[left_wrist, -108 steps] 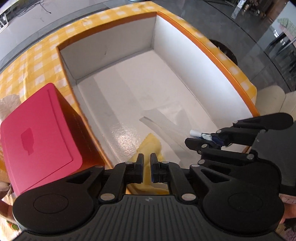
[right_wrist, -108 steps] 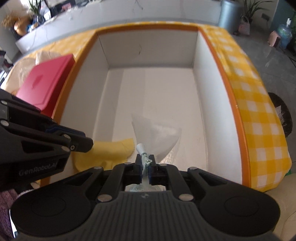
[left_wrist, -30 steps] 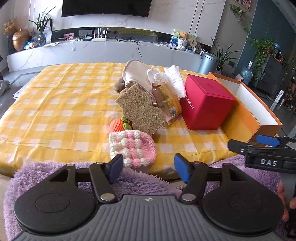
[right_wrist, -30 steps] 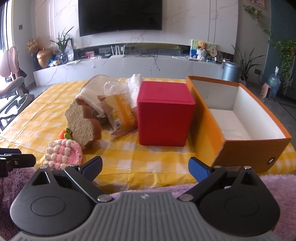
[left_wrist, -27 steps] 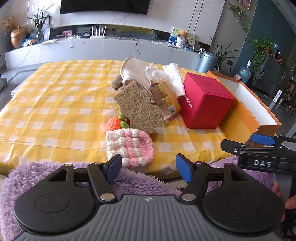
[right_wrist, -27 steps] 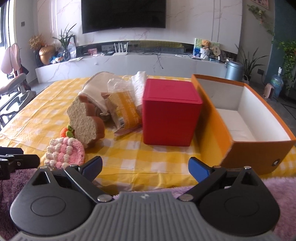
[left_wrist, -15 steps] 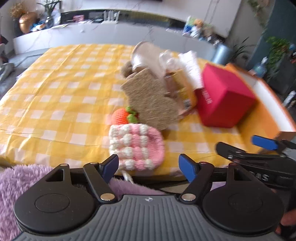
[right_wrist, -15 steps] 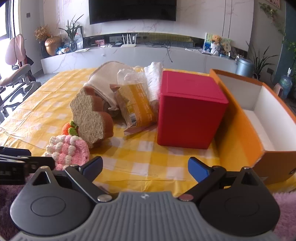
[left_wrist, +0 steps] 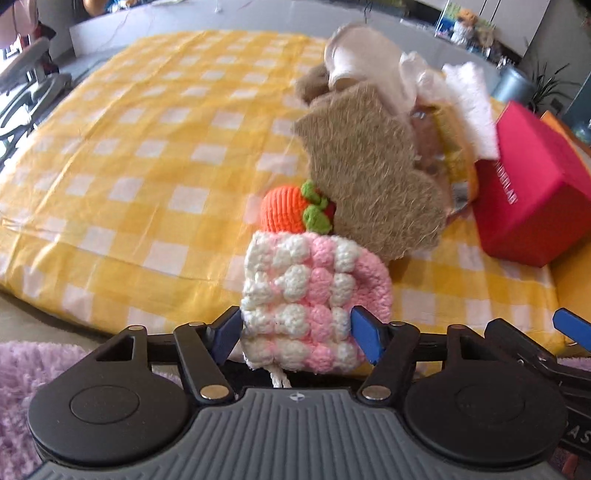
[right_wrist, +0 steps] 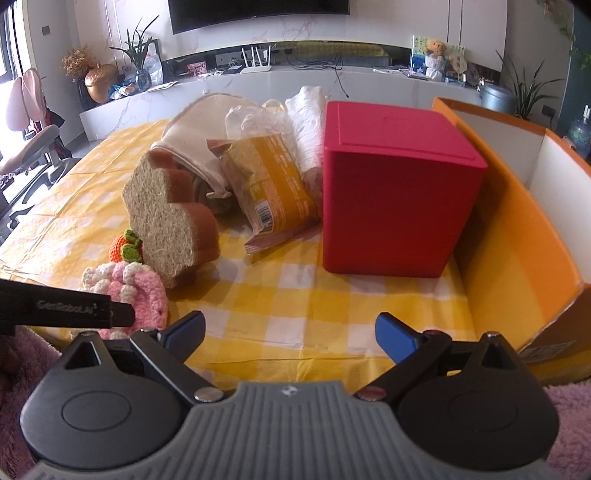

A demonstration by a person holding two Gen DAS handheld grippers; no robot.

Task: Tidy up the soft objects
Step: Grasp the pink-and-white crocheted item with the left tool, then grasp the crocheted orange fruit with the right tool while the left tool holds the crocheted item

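Because the pink-and-white crocheted pouch [left_wrist: 314,295] lies at the worktop's [left_wrist: 147,155] near edge directly between the left claw's [left_wrist: 295,334] closing fingers, not yet pinched, its long axis running away from them, the left is nearer; the right claw [right_wrist: 290,332] hangs open, empty.

- A dark television [right_wrist: 258,11] hangs on a pale marble wall [right_wrist: 424,18] in a daylit living room.
- A long white console [right_wrist: 332,83] runs below it, carrying a router [right_wrist: 256,62], a golden vase [right_wrist: 99,86] and a teddy bear [right_wrist: 436,55].
- Potted plants [right_wrist: 524,92] flank a grey bin [right_wrist: 496,98].
- An office chair [right_wrist: 33,147] stands at left.
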